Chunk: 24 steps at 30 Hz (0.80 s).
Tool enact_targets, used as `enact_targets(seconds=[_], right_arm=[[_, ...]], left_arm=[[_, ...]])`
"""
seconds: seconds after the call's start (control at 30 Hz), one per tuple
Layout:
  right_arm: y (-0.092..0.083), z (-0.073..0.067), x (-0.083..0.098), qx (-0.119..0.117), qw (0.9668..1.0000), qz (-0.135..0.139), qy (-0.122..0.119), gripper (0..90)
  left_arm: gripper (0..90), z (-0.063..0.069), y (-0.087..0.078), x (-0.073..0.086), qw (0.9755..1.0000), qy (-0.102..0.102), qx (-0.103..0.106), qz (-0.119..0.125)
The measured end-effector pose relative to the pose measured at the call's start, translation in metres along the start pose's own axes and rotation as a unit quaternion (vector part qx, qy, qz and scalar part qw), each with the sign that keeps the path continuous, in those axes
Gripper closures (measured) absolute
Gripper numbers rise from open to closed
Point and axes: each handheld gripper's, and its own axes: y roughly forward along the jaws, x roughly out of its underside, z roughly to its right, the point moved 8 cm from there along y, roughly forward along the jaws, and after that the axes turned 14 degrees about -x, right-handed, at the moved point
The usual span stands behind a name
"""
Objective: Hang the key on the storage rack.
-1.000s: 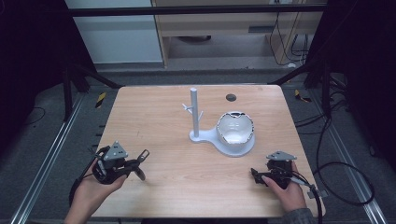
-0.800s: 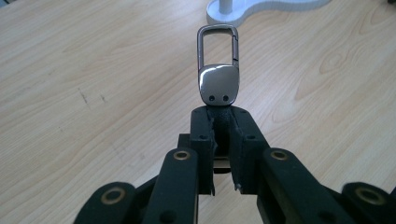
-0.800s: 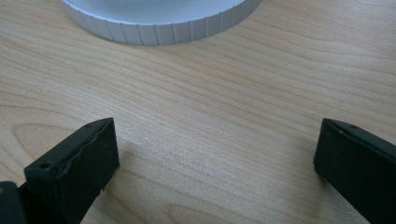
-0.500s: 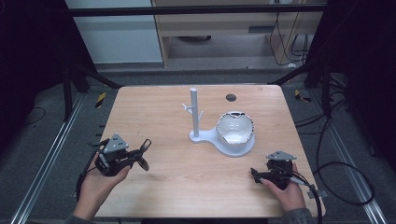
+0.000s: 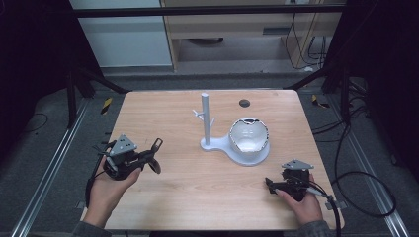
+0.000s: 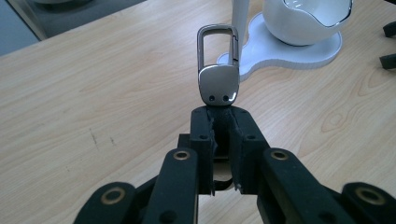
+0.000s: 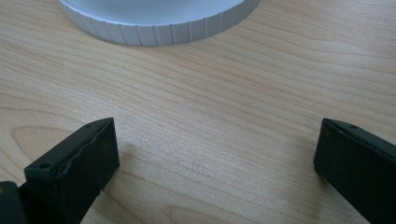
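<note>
We hold a metal keychain clip (image 6: 218,65) clenched in our left gripper (image 5: 154,155), well to the left of the white stand (image 5: 232,146) on the tabletop (image 5: 197,197). Our right gripper (image 5: 269,186) rests released, empty, near the stand's base. Beyond, the stand's hooked post (image 5: 205,118) is bare: picking up seems done, hanging remains.

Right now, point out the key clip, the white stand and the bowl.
key clip (image 6: 218,84), left gripper view, on its shiny flat plate.
white stand (image 5: 205,118), high view, on its upright post.
bowl (image 5: 248,136), high view, on its inner wall.
</note>
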Motion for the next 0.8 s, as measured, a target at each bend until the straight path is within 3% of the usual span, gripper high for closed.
enact_targets(seconds=[0.4,0.8], right_arm=[[0.000,0.000,0.000,0.000,1.0000,0.000,0.000,0.4],[0.000,0.000,0.000,0.000,1.0000,0.000,0.000,0.4]], left_arm=[[80.5,0.011,0.007,-0.012,1.0000,0.007,0.007,0.003],[80.5,0.029,0.010,-0.039,0.9989,0.000,0.006,0.047]])
